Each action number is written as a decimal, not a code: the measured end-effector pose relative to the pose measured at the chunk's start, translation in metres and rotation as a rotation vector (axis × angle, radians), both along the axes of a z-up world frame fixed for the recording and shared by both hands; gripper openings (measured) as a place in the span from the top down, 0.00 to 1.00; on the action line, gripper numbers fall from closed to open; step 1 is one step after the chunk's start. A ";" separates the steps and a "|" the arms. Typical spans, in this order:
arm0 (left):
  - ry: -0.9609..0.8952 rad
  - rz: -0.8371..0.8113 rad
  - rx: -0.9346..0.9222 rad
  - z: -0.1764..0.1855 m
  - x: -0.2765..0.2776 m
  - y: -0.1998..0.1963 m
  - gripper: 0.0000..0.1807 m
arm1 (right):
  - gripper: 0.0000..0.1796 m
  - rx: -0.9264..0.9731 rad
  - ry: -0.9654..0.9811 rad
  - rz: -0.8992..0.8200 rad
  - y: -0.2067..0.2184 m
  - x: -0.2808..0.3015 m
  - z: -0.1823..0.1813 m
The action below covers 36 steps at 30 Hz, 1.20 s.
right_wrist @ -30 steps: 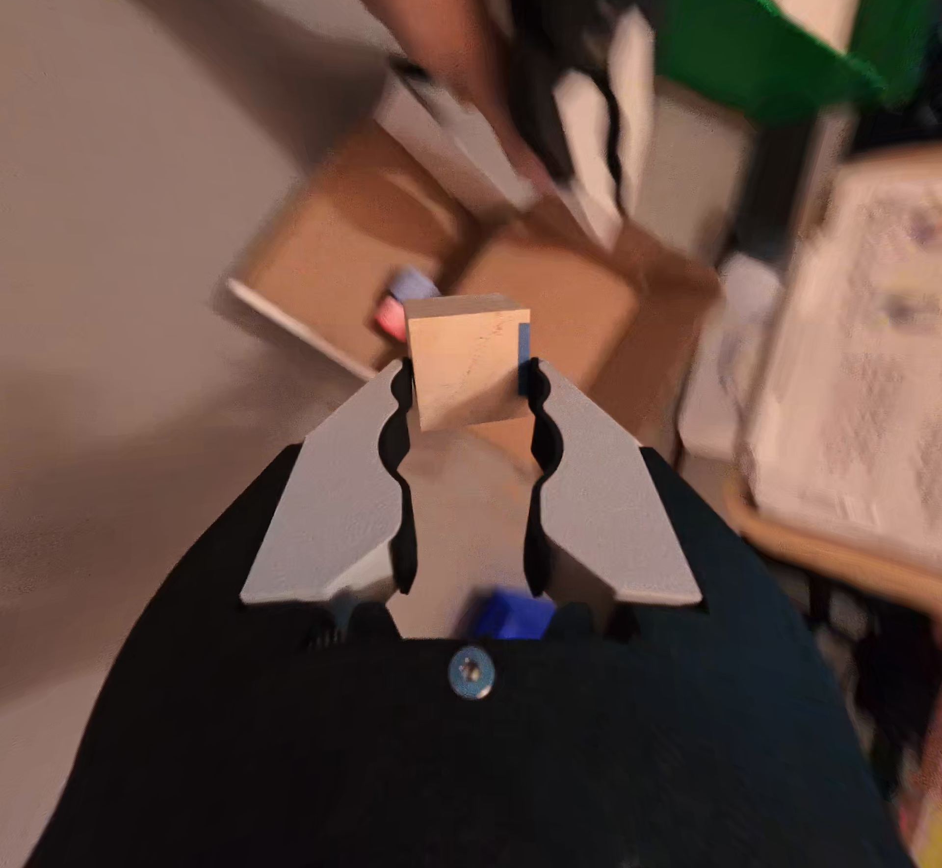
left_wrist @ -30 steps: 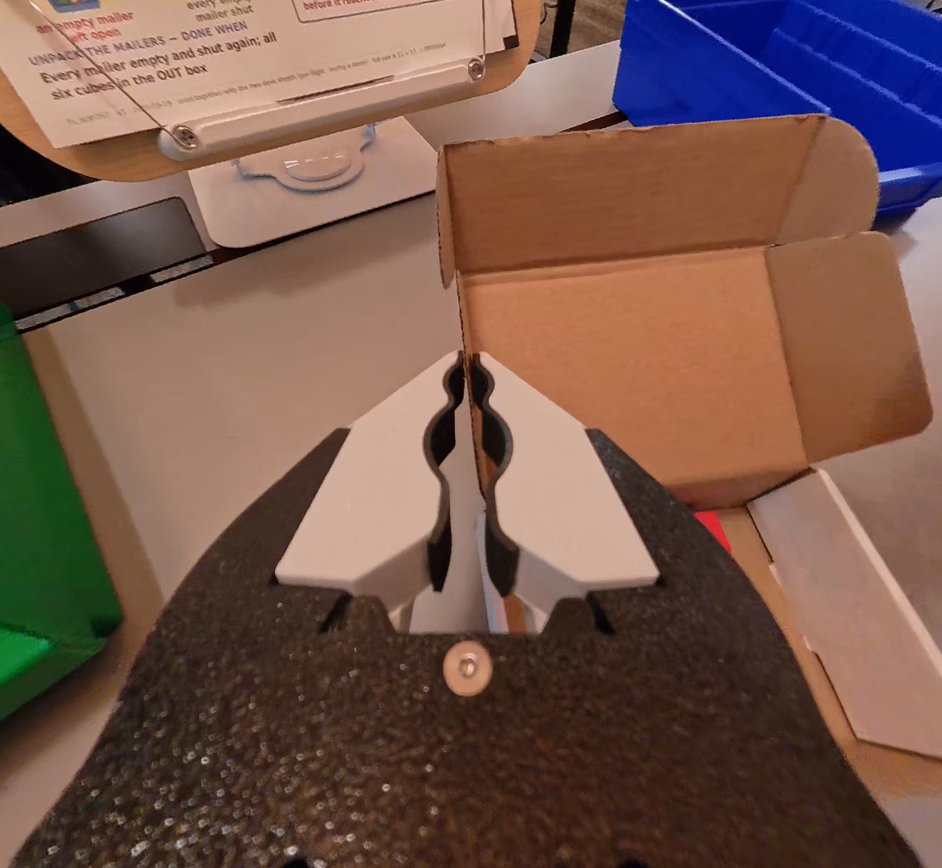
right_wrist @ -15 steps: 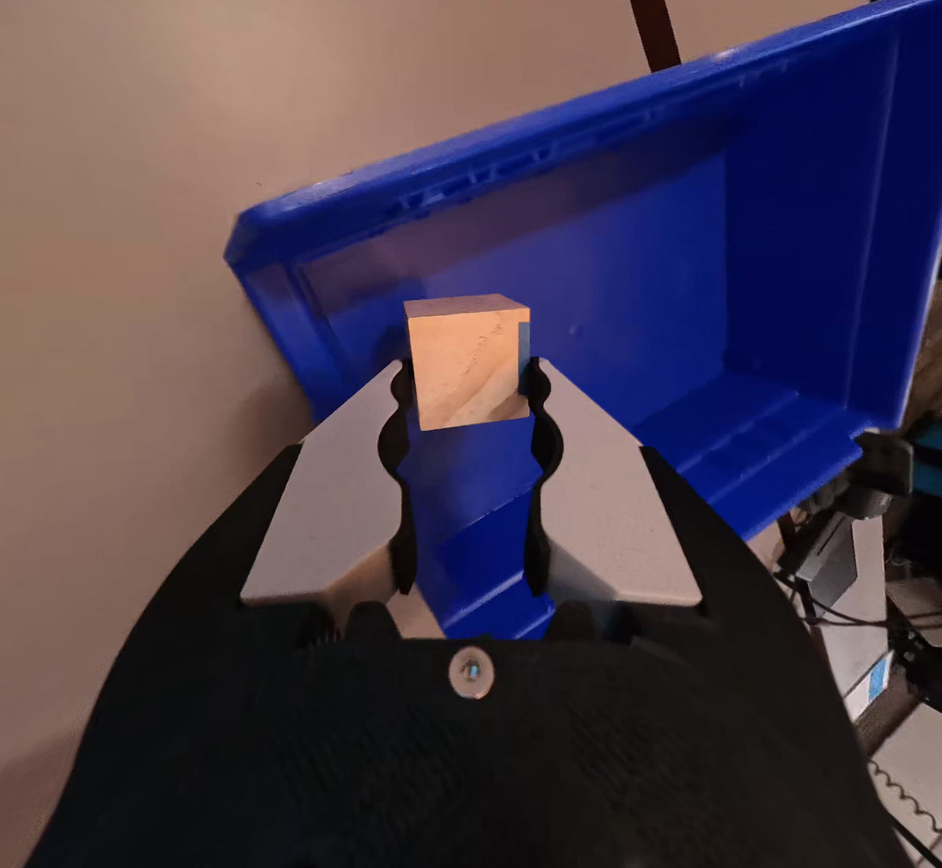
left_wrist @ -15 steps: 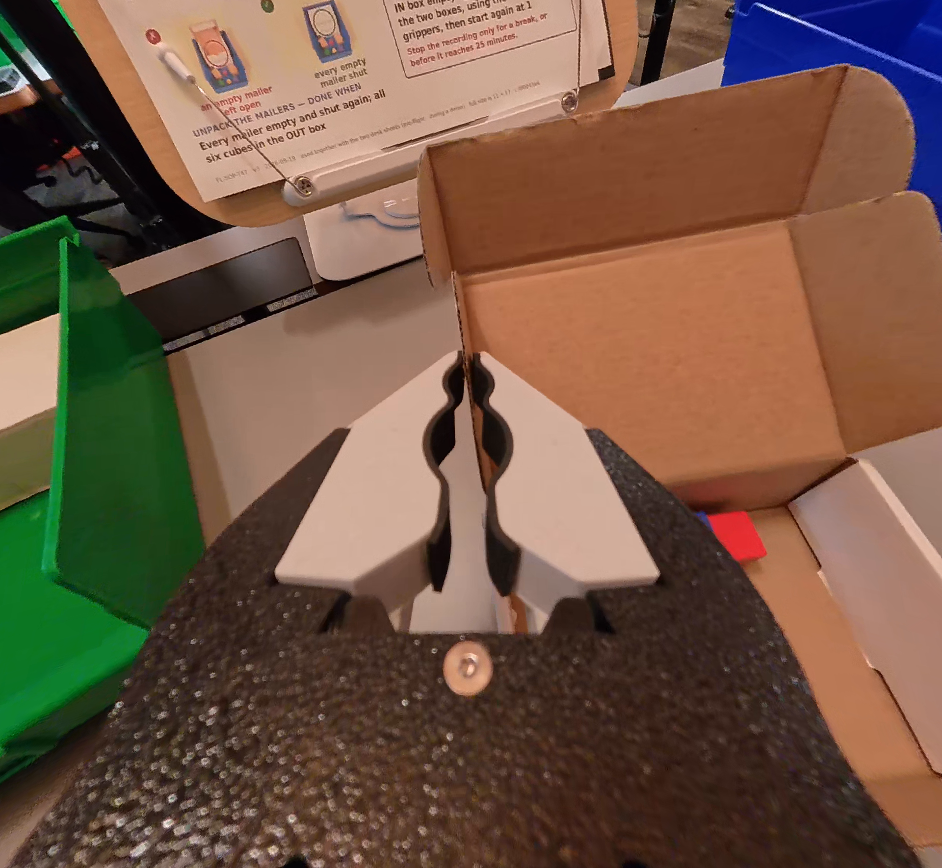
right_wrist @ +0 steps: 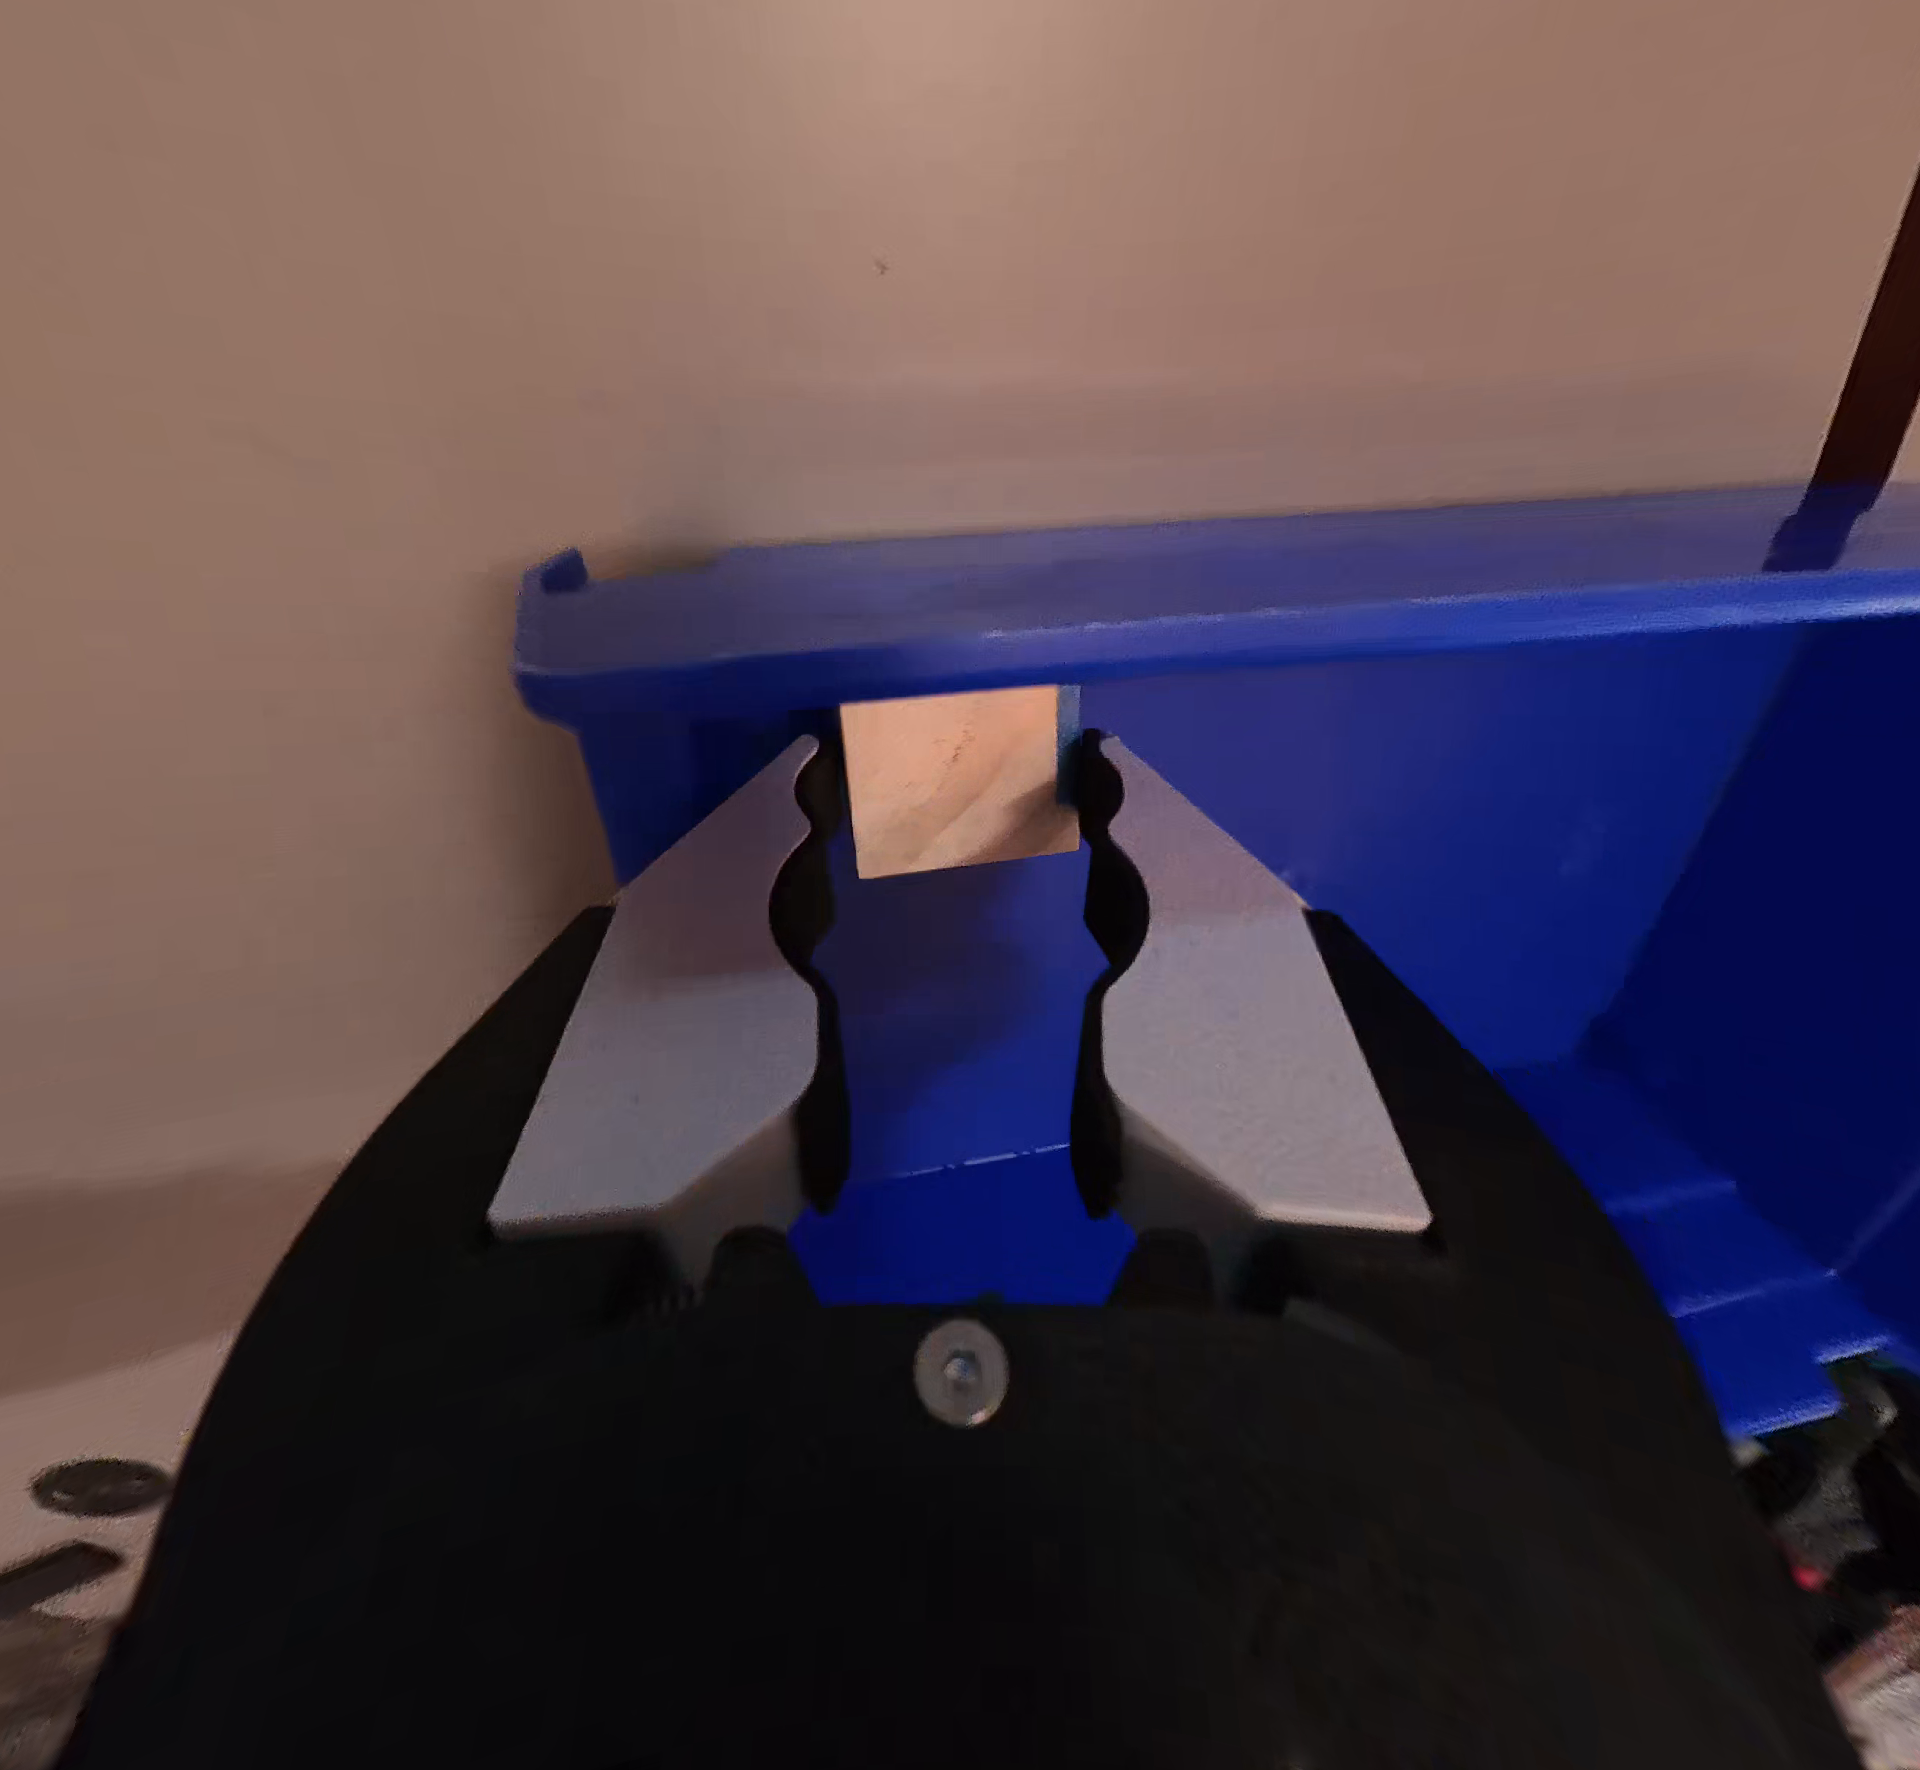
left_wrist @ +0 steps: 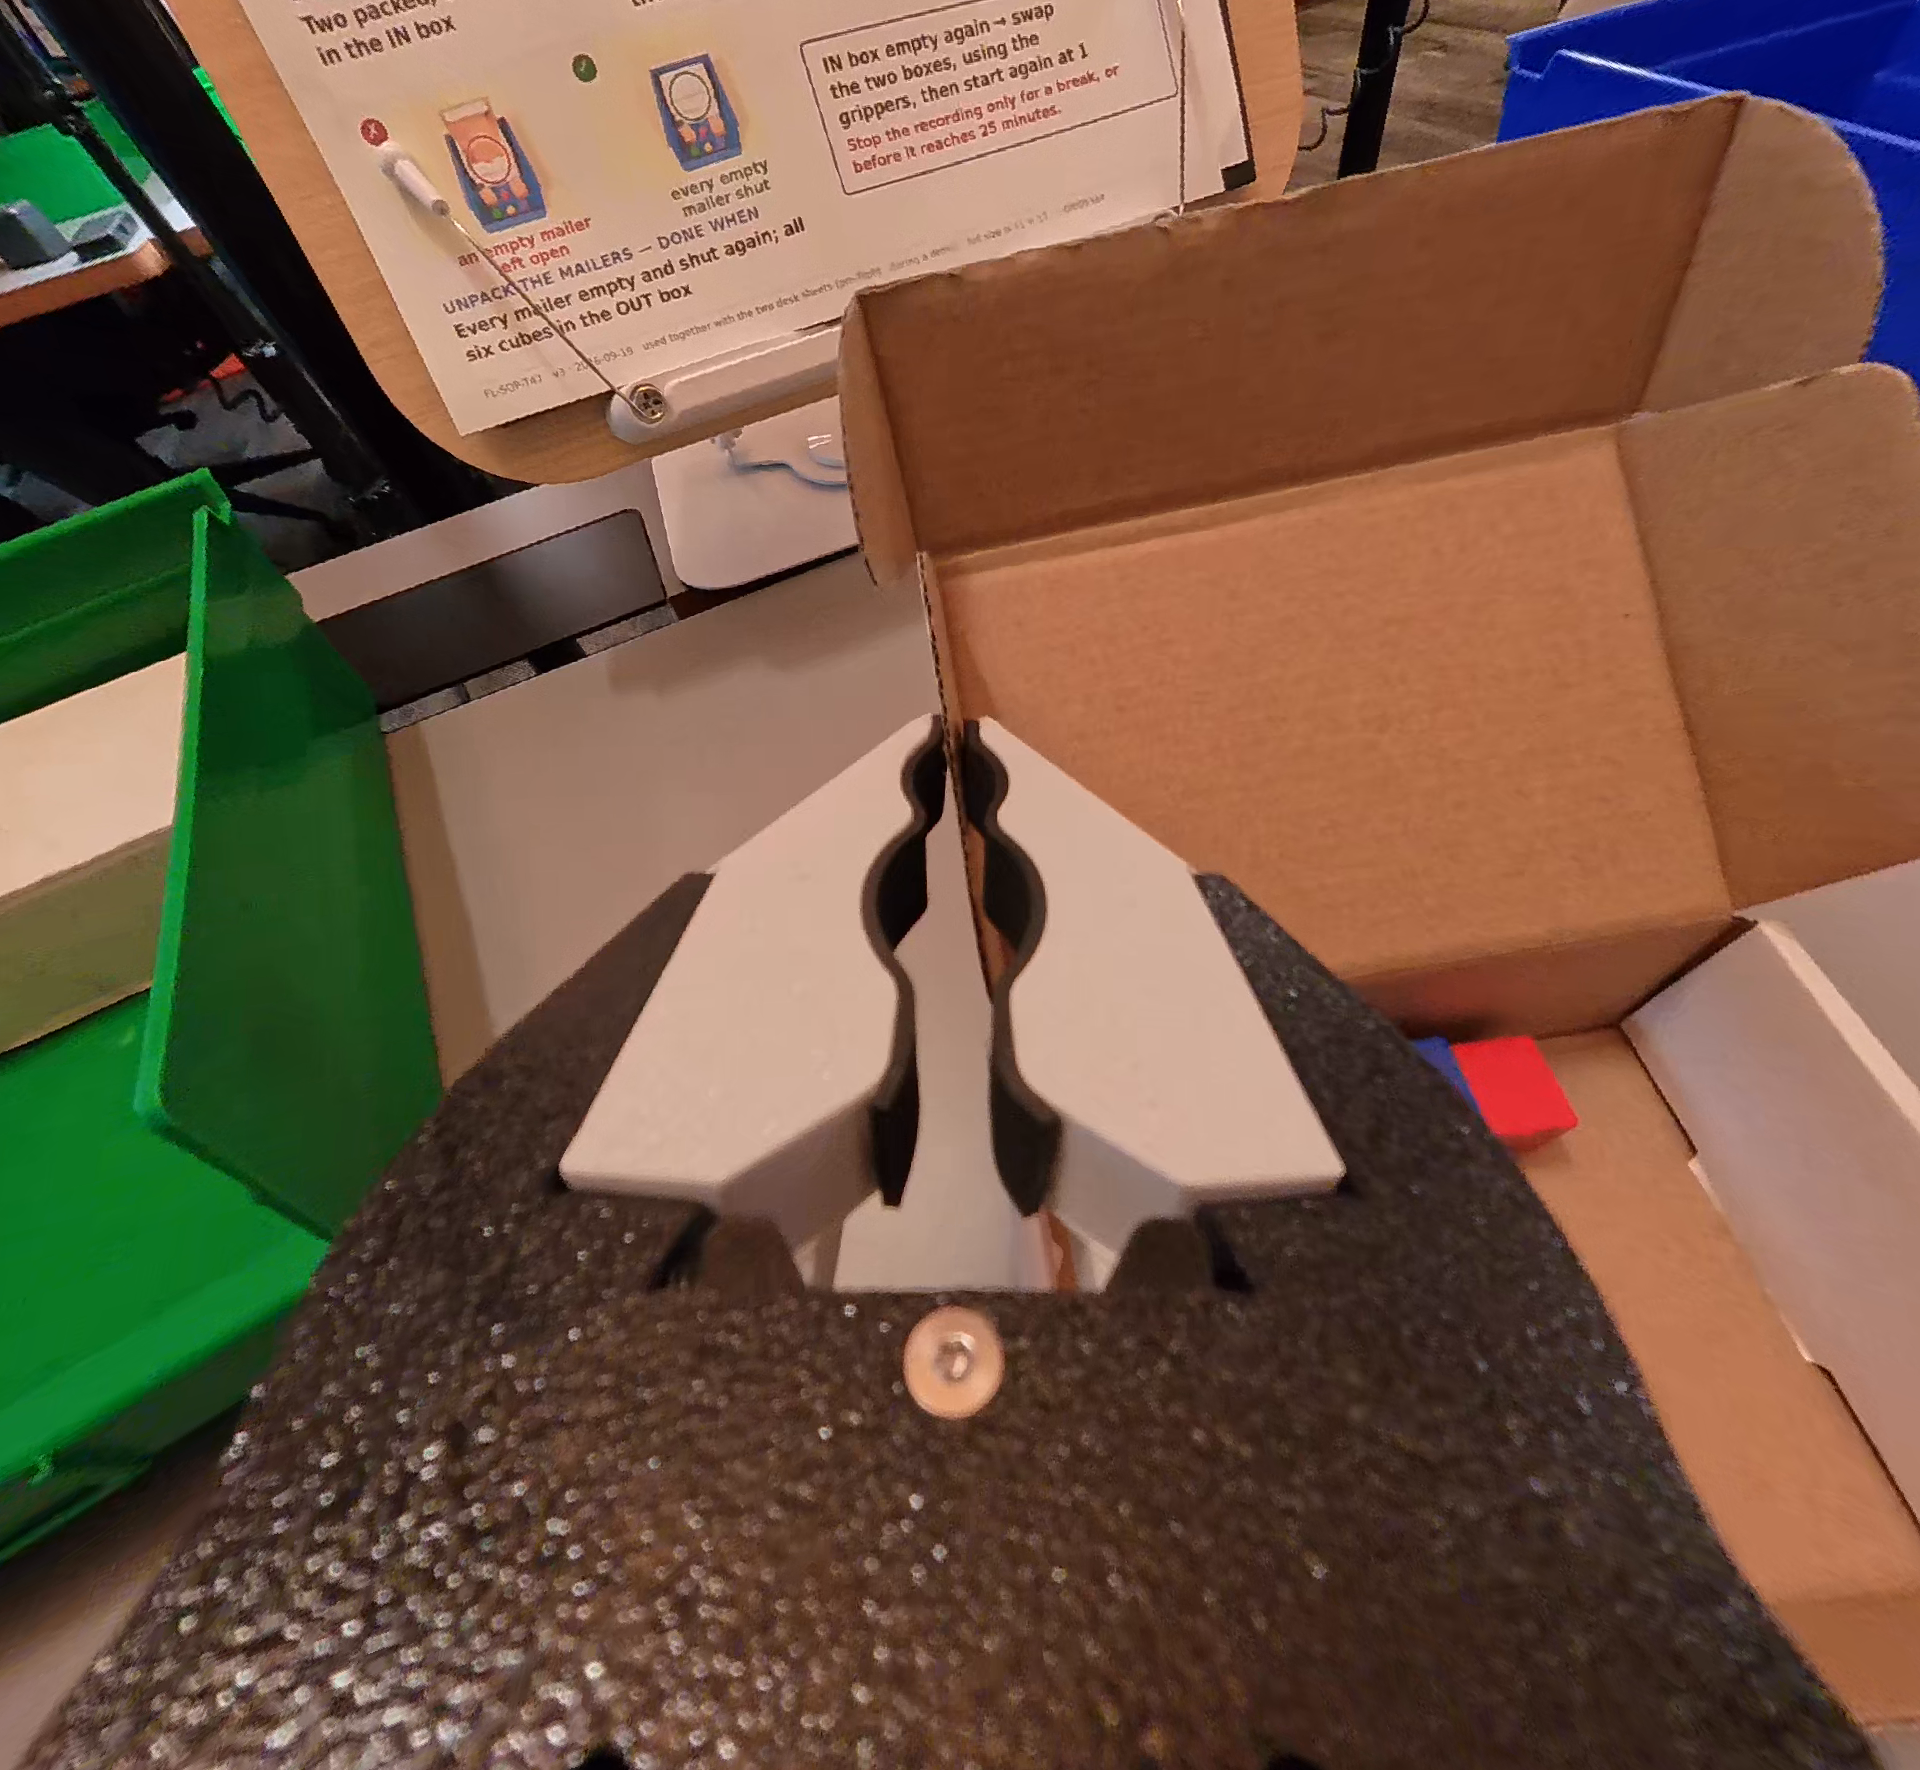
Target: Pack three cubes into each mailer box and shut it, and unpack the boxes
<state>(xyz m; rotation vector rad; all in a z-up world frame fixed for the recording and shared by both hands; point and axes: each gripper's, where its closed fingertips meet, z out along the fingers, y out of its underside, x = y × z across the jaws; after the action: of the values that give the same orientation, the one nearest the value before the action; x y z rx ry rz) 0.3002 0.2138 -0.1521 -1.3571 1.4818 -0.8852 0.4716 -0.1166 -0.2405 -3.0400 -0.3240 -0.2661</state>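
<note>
Wooden cube (right_wrist: 951,780) hangs inside the blue bin (right_wrist: 1351,598), pinched at the right claw (right_wrist: 951,764) tips.
Light, hard and smooth, it looks best gripped on flat opposite faces; left claw (left_wrist: 954,733) clamps the open mailer box's (left_wrist: 1351,733) side edge.

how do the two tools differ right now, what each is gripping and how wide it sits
The left tool is pinched almost fully shut on the thin side edge of the mailer box lid; the right tool sits wider, clamped on a wooden cube. The left one holds at the open box, where a red cube lies; the right one is at the blue bin. Both have grey fingers with wavy black pads.
</note>
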 end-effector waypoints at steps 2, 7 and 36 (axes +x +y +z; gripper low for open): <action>-0.004 0.004 0.009 0.000 -0.001 0.000 1.00 | 0.67 0.078 -0.030 -0.046 0.007 0.003 0.006; -0.014 0.018 0.019 0.001 -0.005 0.001 1.00 | 0.46 0.211 -0.174 -0.144 0.002 0.002 0.054; -0.078 0.039 0.006 -0.001 -0.009 0.012 0.99 | 0.78 0.288 -0.226 0.072 0.244 -0.220 0.009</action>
<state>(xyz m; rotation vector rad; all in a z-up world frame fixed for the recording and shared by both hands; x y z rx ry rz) 0.2909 0.2258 -0.1528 -1.3286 1.3934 -0.8984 0.2514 0.1270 -0.2311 -2.7122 -0.3724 -0.5977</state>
